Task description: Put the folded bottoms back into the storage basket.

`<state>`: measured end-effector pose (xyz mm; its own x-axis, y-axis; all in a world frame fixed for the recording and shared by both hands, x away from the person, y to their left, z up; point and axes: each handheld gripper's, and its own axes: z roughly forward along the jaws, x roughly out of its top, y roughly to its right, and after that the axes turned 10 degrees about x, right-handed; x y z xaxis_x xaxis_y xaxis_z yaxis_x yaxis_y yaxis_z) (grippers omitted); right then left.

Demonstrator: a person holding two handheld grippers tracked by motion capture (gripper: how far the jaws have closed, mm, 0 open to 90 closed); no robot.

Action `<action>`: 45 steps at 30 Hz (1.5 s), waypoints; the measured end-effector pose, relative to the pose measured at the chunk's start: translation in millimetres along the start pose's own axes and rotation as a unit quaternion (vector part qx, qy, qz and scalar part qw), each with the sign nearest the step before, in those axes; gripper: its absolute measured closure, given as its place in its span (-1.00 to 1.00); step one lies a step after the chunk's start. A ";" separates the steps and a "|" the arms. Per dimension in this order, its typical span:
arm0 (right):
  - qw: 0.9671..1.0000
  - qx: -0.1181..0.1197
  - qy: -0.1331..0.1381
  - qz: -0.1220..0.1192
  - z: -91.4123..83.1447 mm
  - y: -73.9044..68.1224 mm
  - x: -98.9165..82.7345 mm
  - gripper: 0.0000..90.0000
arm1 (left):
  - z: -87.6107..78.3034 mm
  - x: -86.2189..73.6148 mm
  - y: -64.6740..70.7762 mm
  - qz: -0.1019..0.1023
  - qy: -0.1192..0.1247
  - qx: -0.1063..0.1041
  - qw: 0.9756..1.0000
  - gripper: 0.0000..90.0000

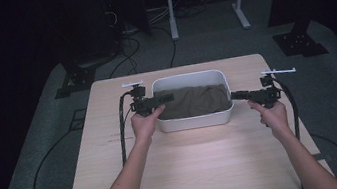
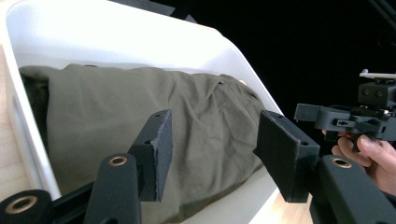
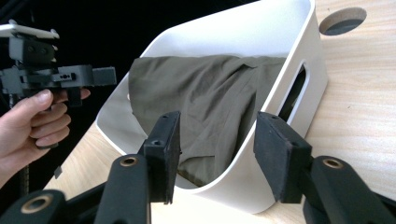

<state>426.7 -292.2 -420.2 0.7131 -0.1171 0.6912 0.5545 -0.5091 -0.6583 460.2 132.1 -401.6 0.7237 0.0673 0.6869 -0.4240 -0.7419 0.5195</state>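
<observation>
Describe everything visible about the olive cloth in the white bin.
The olive cloth is a soft, matte woven fabric, dull green-brown, creased, with a seam and folded edges. It lies loosely folded inside the white plastic bin, covering most of its floor and leaning against one end wall. It touches the bin alone; both open grippers are clear of it.

A soft, wrinkly, dark green cloth [image 1: 192, 100] lies bunched up inside a white tub [image 1: 195, 119] with round corners that sits flat near the far middle of the table, and the cloth fills most of the tub's bottom.
</observation>
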 end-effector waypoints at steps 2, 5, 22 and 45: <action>1.000 0.003 0.002 0.001 -2.3 0.2 -1.7 0.08 | -3.0 -2.0 -0.5 -0.002 0.002 -0.002 1.000 -0.06; 1.000 0.009 0.002 0.003 -4.5 0.9 -5.2 0.06 | -7.2 -5.1 -0.3 0.001 0.005 -0.005 1.000 -0.09; 1.000 0.014 -0.006 0.004 -18.3 3.2 -19.9 -0.13 | -29.1 -24.0 -3.9 0.002 0.015 -0.013 1.000 -0.27; 1.000 0.026 -0.012 0.002 -41.8 3.2 -44.3 -0.23 | -50.4 -42.8 -5.6 0.013 0.023 -0.019 0.999 -0.47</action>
<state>378.9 -324.3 -440.5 0.7255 -0.0981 0.6812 0.5722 -0.4641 -0.6762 404.1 167.0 -408.3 0.6861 0.0796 0.7231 -0.4636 -0.7182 0.5189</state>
